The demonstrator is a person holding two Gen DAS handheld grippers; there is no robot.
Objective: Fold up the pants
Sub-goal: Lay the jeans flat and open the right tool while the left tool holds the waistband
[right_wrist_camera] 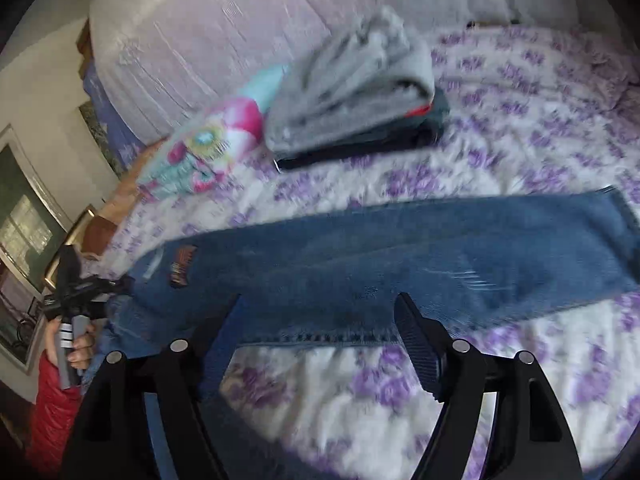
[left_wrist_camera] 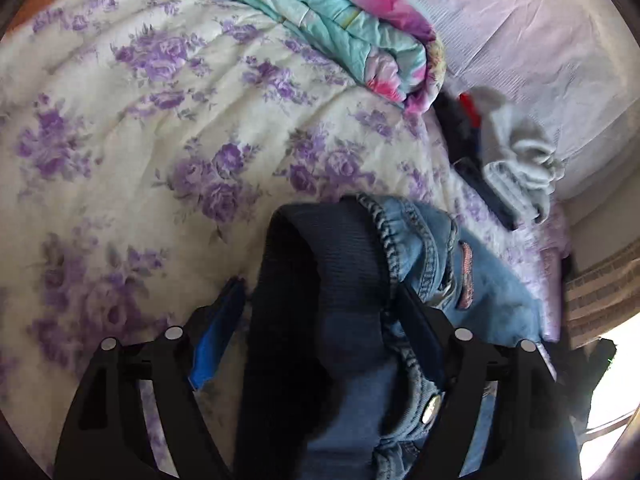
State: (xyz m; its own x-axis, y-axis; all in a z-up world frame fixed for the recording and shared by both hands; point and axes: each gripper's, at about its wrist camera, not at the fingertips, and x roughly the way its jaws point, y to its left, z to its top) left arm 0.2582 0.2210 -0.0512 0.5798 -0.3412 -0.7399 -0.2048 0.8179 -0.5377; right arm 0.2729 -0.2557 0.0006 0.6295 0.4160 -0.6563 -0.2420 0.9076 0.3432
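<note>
Between left gripper (left_wrist_camera: 320,312) fingers, jeans (right_wrist_camera: 400,256) bunch, blurred.

Soft daylight fills both fisheye views, which curve strongly and darken to black at the rounded corners. In the left wrist view, a blown-out white window glare (left_wrist_camera: 624,360) sits at the lower right edge. The right wrist view is motion-blurred, smearing the jeans (right_wrist_camera: 400,256) and floral bedspread (right_wrist_camera: 520,80).

Bed (right_wrist_camera: 500,380) with purple-flowered cover: jeans (right_wrist_camera: 400,264) stretched across it, stack of folded clothes (right_wrist_camera: 352,92) behind, bright rolled blanket (right_wrist_camera: 208,152) beside stack.
</note>
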